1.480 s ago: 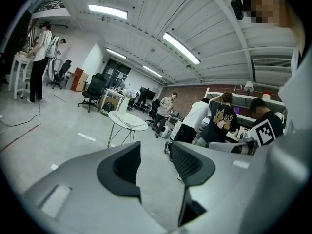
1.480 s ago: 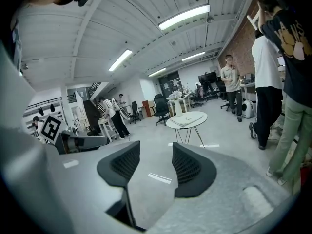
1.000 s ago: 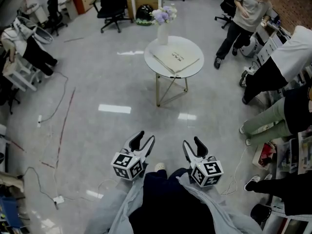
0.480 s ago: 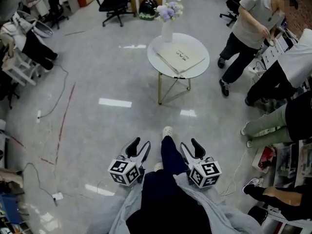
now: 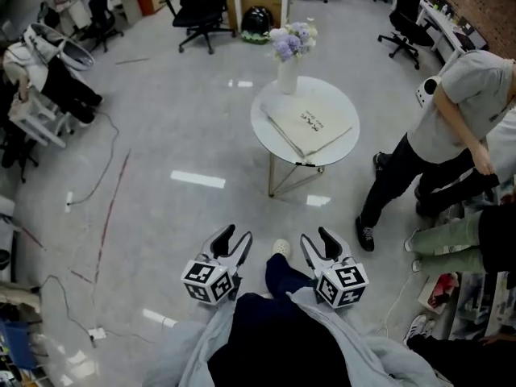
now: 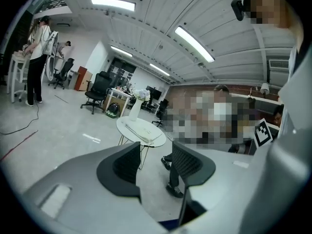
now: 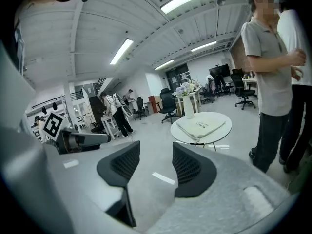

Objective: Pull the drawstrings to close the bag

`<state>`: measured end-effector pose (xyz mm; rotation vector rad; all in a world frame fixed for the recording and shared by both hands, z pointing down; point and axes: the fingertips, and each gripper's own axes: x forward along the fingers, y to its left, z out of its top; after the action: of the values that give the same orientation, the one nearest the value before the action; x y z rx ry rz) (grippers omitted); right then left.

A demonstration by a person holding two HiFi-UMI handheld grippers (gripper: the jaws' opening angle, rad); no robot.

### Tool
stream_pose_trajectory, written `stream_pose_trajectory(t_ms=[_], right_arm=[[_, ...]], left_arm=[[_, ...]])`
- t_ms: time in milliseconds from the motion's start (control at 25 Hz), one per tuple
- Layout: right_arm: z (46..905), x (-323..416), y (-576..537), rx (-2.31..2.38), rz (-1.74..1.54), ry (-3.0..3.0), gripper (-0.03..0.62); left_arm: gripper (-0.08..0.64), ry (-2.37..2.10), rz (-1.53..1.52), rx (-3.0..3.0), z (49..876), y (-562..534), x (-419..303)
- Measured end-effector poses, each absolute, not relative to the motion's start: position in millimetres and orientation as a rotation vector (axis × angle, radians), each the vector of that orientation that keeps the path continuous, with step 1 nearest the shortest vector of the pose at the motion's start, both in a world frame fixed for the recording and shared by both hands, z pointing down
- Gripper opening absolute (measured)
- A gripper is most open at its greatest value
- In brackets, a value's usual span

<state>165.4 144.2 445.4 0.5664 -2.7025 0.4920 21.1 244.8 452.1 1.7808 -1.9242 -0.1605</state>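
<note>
Cream cloth bag [image 5: 310,127] lies on the far round white table [image 5: 262,119]; with left gripper [image 5: 238,234] and right gripper [image 5: 316,236] half-open and empty, I'd step close before reaching its dark drawstrings [image 5: 301,163]

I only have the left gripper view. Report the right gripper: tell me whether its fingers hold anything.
Observer: The right gripper has its fingers apart, with nothing between them.
Operator: Give me both grippers' position relative to the table from above.
Observer: In the head view the left gripper and the right one are side by side, well short of the table, with the person's shoe between them.
Operator: Name anyone near the bag.
Observer: A bystander in a grey shirt stands close to the table's right side.
</note>
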Motion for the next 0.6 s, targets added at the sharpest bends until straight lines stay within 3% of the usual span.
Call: stream_pose_trajectory(t_ms=[600], right_arm=[[437,98,-7,0.58,0.467,-2.704,0.212]], left_arm=[[0.201,-1.919,-0.143,1.828,440,87,-55]])
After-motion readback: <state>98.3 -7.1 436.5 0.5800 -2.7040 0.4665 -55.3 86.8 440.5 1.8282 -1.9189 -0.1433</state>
